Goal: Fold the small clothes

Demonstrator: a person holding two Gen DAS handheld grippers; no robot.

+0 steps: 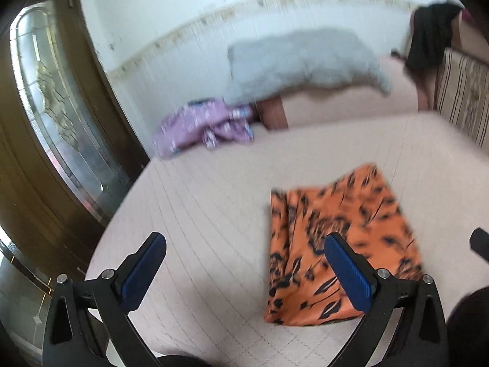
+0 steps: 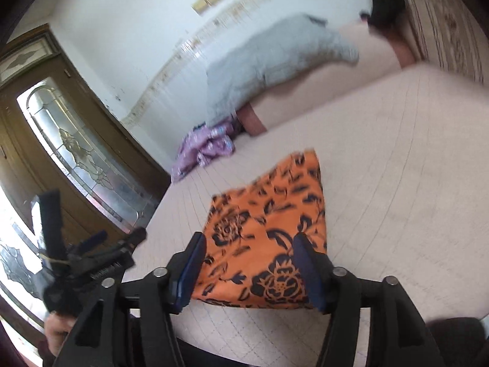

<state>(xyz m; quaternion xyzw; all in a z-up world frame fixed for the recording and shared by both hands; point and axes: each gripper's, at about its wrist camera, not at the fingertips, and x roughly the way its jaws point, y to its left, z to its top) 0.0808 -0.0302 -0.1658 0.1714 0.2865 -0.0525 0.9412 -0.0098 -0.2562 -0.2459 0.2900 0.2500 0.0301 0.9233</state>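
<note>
The orange floral garment [image 2: 269,244] is laid flat on the bed [image 2: 397,183], folded to a compact rectangle w/ edges roughly squared, prob. so a final fold or pickup can be made. Left tongs [image 1: 244,263] are spread wide, nothing gripped, held beside its left edge. Right tongs [image 2: 250,263] are released too, hovering over its near edge. No containers are seen. A purple garment [image 1: 204,128] is left bunched farther back, apparently unfolded.

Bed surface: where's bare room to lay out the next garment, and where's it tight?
Bare mattress lies left of the orange floral cloth, up to the purple garment. More lies right of the cloth toward the striped cushion. Crowded at the far edge: purple garment and grey blanket. Both grippers, left and right, are open.
</note>
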